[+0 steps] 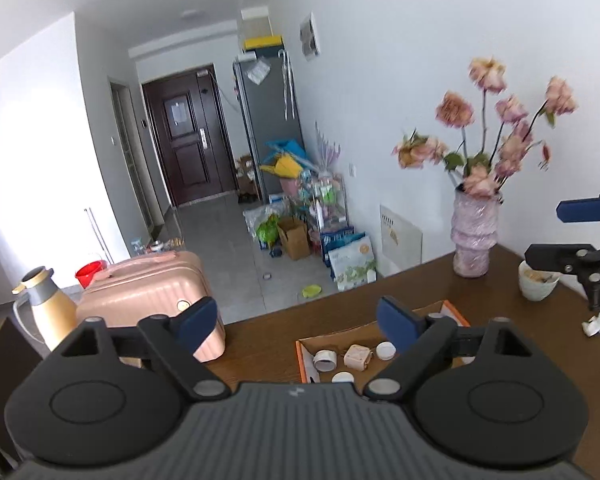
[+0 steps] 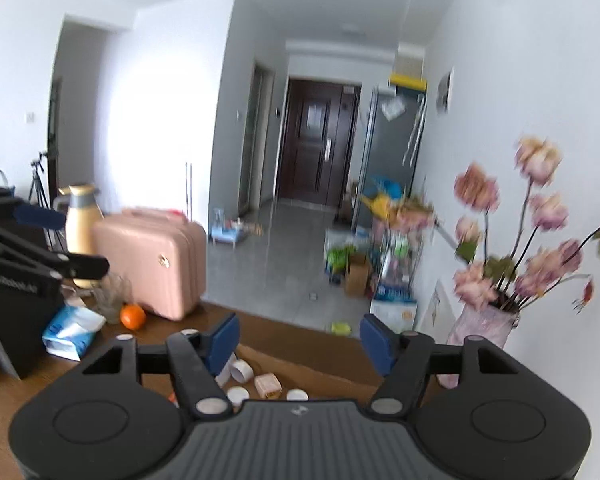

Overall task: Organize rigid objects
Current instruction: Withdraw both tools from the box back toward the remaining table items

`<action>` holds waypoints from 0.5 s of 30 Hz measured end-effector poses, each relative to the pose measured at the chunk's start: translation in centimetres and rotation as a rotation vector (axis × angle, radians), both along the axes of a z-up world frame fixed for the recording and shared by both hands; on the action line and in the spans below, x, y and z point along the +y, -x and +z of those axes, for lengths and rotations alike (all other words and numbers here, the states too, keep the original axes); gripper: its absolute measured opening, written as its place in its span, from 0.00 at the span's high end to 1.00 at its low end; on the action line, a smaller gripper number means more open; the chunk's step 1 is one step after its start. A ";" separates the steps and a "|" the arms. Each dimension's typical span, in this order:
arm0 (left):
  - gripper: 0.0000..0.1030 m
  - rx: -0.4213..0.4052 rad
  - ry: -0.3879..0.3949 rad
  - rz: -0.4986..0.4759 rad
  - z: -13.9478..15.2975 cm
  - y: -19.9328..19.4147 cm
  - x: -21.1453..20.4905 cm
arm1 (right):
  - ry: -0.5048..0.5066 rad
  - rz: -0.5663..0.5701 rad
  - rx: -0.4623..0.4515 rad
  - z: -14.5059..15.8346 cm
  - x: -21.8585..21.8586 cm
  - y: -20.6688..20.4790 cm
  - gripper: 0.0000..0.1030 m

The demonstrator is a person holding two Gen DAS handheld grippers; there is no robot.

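Inside orange-edged tray (image 1: pixel 302 364): white caps (image 1: pixel 384 350), beige case (image 1: pixel 356 356).

A dark, smooth wood grain is shown by the table (image 1: pixel 260 340); ahead of the left claw (image 1: pixel 296 326), matt brown cardboard forms the tray (image 1: pixel 450 308); smooth white plastic is seen in the caps (image 1: pixel 385 350); the vase (image 1: pixel 473 236) is wrapped in glossy, crinkled film.
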State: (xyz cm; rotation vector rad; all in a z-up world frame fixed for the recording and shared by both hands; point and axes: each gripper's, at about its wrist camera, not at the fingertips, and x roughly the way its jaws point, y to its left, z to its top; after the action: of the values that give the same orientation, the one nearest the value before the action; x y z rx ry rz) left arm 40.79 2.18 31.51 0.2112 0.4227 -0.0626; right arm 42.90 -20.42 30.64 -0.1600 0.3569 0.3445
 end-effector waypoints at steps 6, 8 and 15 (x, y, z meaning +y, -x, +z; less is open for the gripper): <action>0.01 -0.121 0.066 -0.020 -1.0 8.1 -0.7 | -0.044 0.017 -0.117 0.8 -1.4 7.9 0.27; 0.00 -0.160 0.053 -0.028 -1.9 10.8 -1.3 | -0.049 0.022 -0.138 0.3 -2.0 10.2 0.27; 0.00 -0.250 0.059 -0.057 -5.7 18.7 -2.8 | -0.125 0.041 -0.175 -2.4 -4.5 17.1 0.24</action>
State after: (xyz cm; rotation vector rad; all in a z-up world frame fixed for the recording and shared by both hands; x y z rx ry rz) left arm 22.09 -0.60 25.81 0.1705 0.1654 -0.1029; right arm 25.78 -24.96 28.20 -0.0742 0.1587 0.3890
